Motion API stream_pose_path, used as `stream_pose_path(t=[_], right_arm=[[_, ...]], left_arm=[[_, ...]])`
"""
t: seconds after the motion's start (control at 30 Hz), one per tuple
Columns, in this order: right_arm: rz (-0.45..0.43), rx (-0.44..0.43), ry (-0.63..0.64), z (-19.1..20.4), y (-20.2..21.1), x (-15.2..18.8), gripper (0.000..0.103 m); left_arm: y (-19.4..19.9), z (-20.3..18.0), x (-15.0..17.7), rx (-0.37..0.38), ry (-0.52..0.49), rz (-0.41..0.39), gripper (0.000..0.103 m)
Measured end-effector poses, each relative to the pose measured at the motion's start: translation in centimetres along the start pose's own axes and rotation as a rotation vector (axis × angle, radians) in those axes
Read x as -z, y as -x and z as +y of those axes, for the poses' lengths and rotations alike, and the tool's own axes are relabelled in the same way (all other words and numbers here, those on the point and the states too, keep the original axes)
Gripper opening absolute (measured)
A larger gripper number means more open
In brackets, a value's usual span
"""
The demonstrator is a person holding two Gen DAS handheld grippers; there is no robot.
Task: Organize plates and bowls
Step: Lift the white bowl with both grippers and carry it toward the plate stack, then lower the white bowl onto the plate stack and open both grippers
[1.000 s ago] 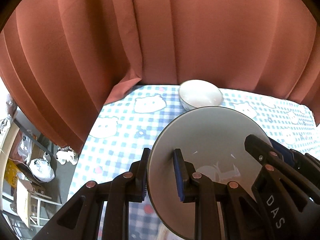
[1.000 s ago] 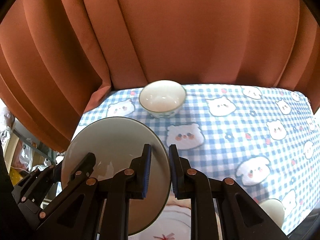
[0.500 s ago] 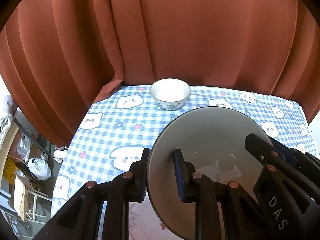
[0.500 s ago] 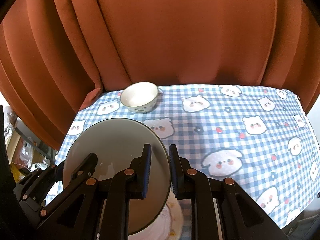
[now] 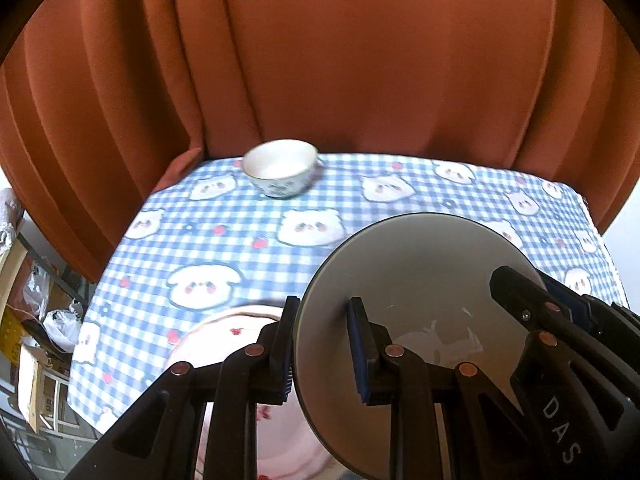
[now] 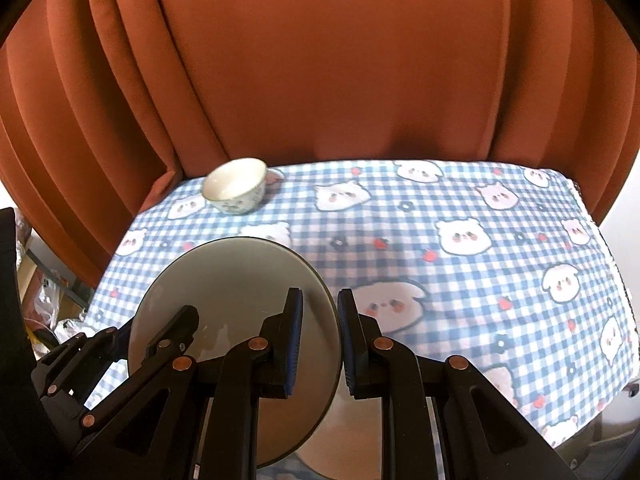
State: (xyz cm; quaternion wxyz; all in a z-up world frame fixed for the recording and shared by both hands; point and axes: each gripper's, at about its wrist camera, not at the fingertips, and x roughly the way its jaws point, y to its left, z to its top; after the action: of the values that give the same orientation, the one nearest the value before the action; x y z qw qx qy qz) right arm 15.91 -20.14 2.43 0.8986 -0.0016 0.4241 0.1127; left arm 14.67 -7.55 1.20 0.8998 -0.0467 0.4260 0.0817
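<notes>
Both grippers hold one grey plate (image 5: pixel 420 280) by opposite rims, above the near part of the table. My left gripper (image 5: pixel 322 348) is shut on its left rim. My right gripper (image 6: pixel 320 340) is shut on its right rim; the plate (image 6: pixel 232 280) also shows in the right wrist view. A pink-patterned plate (image 5: pixel 224 332) lies on the table under the grey plate. A white bowl (image 5: pixel 280 168) with a green pattern stands at the far left of the table, also in the right wrist view (image 6: pixel 236 190).
The table has a blue checked cloth with bear faces (image 6: pixel 460 248). Orange curtains (image 5: pixel 360 60) hang right behind it. Clutter and bags lie on the floor off the table's left edge (image 5: pixel 36 320). A pale plate edge (image 6: pixel 352 436) shows below the right gripper.
Both grippers have drawn back toward the near edge with the grey plate. The bowl now looks farther away and more of the cloth shows. The pink plate has come into view below.
</notes>
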Motion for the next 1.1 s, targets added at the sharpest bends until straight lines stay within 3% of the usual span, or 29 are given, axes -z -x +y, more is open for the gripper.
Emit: stream_pose_path(t=[0.53,1.1], right_arm=[[0.121,0.036,-0.053,-6.9,-2.4,4.3,0.021],[0.186,0.025,-0.010,-7.3,-5.3,5.8,0.021]], left_arm=[[-3.0,-6.3,3.9,0.035,-0.104,0.105,0.021],[-5.6,-6.9,5.7,-0.016,-0.110,0.181,0.022]])
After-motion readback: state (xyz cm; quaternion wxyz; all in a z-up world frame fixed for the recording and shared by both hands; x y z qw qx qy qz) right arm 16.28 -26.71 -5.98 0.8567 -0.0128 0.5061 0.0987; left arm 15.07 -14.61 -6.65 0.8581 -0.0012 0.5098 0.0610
